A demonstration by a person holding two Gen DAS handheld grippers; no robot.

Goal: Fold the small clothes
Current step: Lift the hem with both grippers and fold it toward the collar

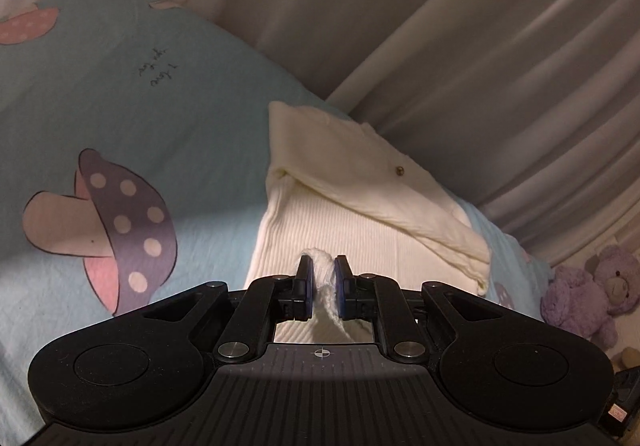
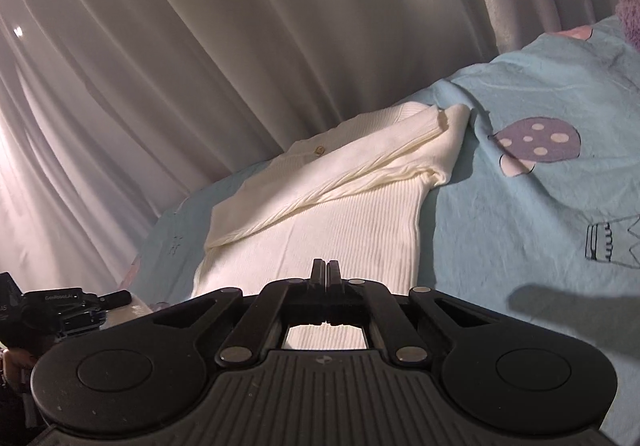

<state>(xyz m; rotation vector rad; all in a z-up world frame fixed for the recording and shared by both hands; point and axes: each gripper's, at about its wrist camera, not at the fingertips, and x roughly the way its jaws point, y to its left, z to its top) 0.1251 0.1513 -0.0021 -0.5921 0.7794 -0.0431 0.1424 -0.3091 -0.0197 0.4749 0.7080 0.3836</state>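
A cream ribbed knit top [image 1: 340,214] with a small button lies on the light blue mushroom-print bedsheet [image 1: 120,106], its sleeves folded across the body. My left gripper [image 1: 322,270] is shut on a bunched fold of the top's near hem. In the right wrist view the same top [image 2: 320,198] lies ahead on the sheet [image 2: 520,206]. My right gripper [image 2: 326,270] has its jaws pressed together over the top's near edge; no cloth shows between them.
Pale curtains [image 1: 440,26] hang close behind the bed. A purple teddy bear [image 1: 592,286] sits at the right edge of the left wrist view. The left gripper's body [image 2: 60,306] shows at the lower left of the right wrist view.
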